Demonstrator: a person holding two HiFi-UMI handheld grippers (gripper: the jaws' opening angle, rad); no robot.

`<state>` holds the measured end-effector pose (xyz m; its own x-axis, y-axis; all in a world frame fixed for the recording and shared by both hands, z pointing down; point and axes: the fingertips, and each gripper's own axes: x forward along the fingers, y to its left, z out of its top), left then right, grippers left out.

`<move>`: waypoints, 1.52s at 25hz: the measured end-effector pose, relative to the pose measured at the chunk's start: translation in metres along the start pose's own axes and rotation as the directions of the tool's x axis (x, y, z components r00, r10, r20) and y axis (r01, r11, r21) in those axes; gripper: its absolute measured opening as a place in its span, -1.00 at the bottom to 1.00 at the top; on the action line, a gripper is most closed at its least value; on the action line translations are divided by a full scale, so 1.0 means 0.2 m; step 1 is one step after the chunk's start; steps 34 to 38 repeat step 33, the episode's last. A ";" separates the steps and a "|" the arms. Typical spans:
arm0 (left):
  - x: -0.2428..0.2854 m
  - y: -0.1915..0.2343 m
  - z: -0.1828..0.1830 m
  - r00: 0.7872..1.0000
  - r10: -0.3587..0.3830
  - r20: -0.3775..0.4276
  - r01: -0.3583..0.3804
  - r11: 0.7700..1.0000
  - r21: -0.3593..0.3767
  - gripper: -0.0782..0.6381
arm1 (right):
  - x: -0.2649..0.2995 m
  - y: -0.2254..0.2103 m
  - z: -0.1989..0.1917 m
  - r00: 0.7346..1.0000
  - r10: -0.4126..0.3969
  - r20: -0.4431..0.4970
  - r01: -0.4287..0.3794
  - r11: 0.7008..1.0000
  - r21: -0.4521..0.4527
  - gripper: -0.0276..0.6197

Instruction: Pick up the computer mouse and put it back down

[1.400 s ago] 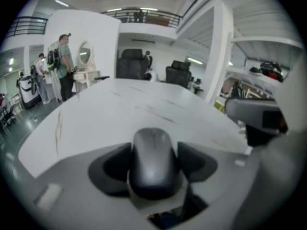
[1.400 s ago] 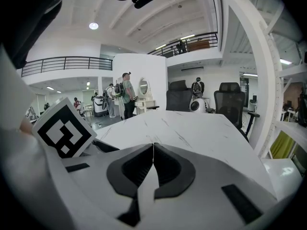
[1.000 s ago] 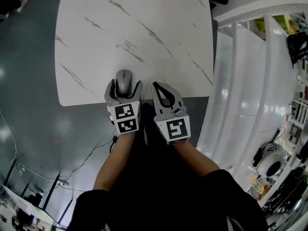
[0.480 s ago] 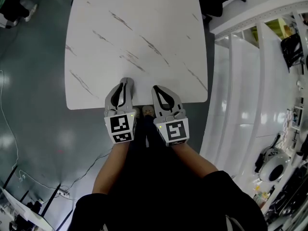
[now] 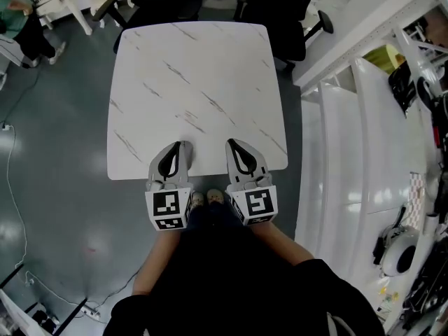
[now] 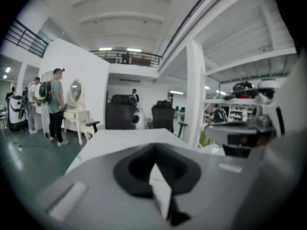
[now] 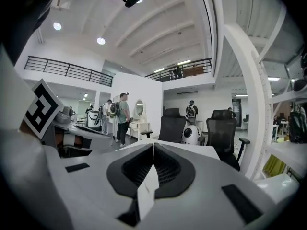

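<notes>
The computer mouse shows in no view. In the head view my left gripper [image 5: 183,145] hangs over the front edge of the white marble-patterned table [image 5: 196,68], its jaws shut with nothing between them. My right gripper [image 5: 231,143] is level with it, a hand's width to the right, also shut and empty. The left gripper view looks almost level along its closed jaws [image 6: 154,150] over the table top [image 6: 124,138]. The right gripper view shows its ribbed pads pressed together [image 7: 153,145] above the table's far part [image 7: 192,150].
Black office chairs [image 5: 280,5] stand beyond the table's far edge. White shelving [image 5: 350,117] runs along the right. Grey floor lies to the left. People with backpacks [image 6: 55,104] stand far off by a small white desk. The person's shoes [image 5: 206,198] show under the grippers.
Both grippers have risen from the table. The left jaws, open around the grey mouse a second ago, have shut, and the mouse is no longer in sight.
</notes>
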<state>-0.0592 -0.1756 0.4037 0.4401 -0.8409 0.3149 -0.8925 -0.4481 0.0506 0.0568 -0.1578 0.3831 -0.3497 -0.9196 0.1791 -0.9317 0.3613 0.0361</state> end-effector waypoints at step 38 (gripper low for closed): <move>-0.31 -0.14 0.45 0.976 -0.035 0.216 0.018 0.997 0.078 -0.76 | -0.22 -0.02 0.40 0.988 0.003 0.157 0.008 0.998 -0.069 -0.86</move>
